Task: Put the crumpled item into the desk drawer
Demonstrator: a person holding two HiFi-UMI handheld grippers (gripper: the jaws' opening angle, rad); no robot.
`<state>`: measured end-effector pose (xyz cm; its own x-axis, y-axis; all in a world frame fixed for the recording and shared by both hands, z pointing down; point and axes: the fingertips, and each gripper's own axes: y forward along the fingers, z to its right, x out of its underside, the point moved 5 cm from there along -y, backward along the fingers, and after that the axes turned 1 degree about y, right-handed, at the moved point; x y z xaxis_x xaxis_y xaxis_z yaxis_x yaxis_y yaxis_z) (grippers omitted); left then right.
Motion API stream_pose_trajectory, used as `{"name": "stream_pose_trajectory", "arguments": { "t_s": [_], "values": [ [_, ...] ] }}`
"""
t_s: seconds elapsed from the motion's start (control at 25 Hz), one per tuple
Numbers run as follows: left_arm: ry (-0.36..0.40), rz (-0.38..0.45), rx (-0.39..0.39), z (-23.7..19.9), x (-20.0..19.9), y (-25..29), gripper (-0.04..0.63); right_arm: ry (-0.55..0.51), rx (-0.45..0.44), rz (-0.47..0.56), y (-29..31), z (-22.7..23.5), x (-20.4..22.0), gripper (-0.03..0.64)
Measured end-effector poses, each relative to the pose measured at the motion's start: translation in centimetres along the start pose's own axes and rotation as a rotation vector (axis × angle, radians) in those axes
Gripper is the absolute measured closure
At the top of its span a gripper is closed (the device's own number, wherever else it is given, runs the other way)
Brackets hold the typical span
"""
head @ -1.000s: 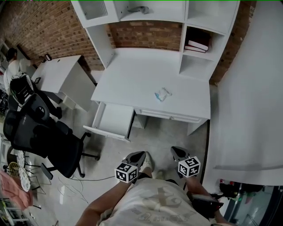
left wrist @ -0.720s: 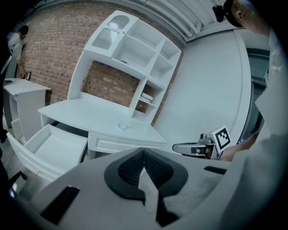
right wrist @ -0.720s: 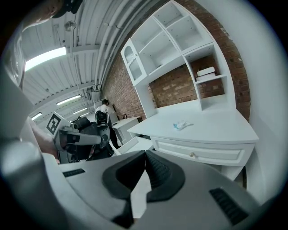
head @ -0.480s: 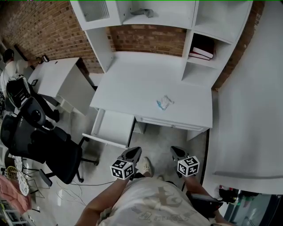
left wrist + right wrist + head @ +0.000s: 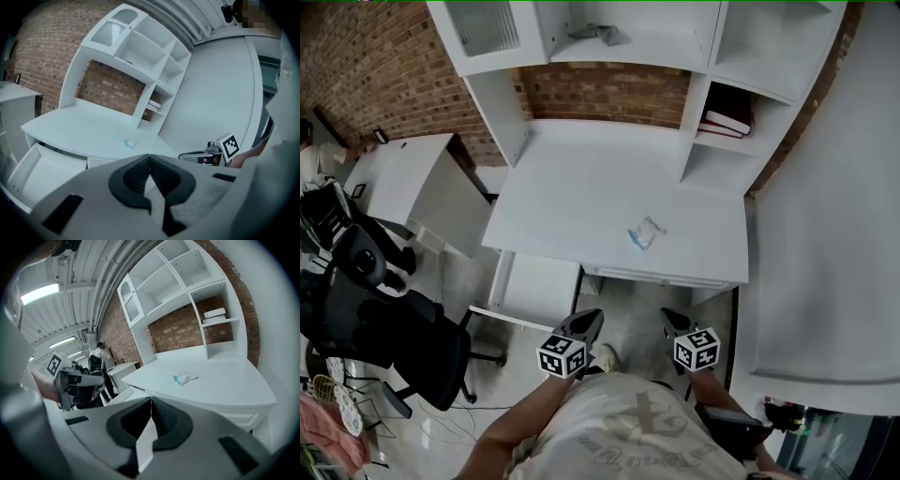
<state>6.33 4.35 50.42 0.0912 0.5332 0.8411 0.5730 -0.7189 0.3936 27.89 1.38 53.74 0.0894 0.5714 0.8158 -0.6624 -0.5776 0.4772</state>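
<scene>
We have stepped closer to the surface (image 5: 581, 187), with left hand-held gripper (image 5: 586, 320) and right hand-held gripper (image 5: 671, 319) both clenched on nothing; this is the approach, and next one must open over the crumpled item (image 5: 645, 233) lying near its front edge, right of the open drawer (image 5: 534, 291).

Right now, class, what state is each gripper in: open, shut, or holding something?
Left gripper: shut, jaws together, holding nothing.
Right gripper: shut, jaws together, holding nothing.
</scene>
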Motion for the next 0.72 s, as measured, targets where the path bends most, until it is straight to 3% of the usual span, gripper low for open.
{"name": "stream_pose_trajectory", "arguments": {
  "t_s": [0.4,0.72],
  "values": [
    [0.049,-0.039,0.112,-2.6,-2.1,2.1,0.574,0.03,0.108,0.033,3.6,1.0,-3.0,0.594],
    [0.006,-0.009,0.078,-5.7,-2.6,1.3,0.574,0.056,0.138,0.042,5.2,0.9,-4.3,0.594]
  ]
}}
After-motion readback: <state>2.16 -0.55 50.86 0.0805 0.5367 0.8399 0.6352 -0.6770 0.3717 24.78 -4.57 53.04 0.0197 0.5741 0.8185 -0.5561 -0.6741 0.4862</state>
